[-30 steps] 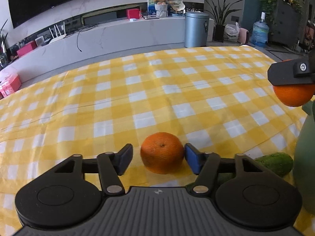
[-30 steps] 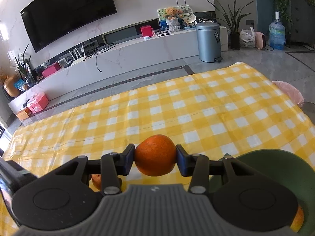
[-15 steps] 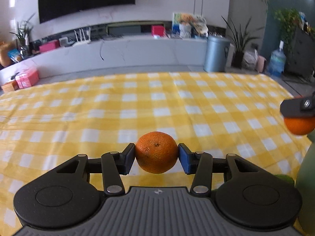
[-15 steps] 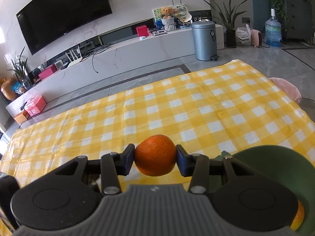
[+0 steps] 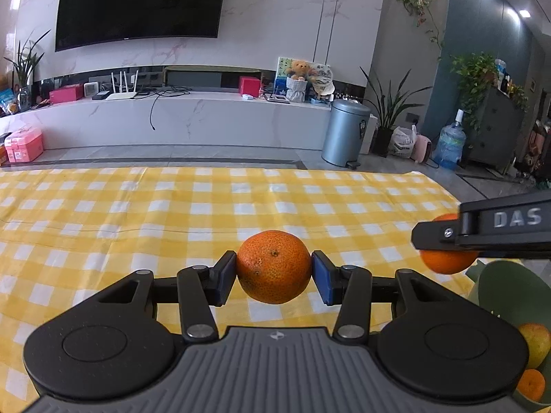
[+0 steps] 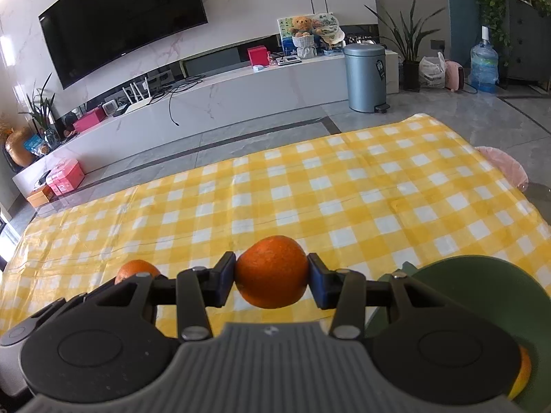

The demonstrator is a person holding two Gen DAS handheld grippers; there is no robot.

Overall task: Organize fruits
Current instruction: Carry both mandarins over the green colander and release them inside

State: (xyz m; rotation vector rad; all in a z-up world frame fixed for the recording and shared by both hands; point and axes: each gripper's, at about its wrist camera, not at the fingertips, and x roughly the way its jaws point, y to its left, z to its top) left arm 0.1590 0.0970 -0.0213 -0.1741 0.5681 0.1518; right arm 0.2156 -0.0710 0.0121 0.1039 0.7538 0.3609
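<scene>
While both tongs clamp oranges, left tongs (image 5: 274,277), right tongs (image 6: 272,284), yellow-checked tablecloth (image 6: 344,189) (television (image 5: 137,3) behind)

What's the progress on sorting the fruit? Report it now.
Done: the green bowl already holds a yellow fruit and a small orange. In hand: the left gripper clamps one orange, the right gripper another orange. Left: both still need dropping in the bowl.
</scene>
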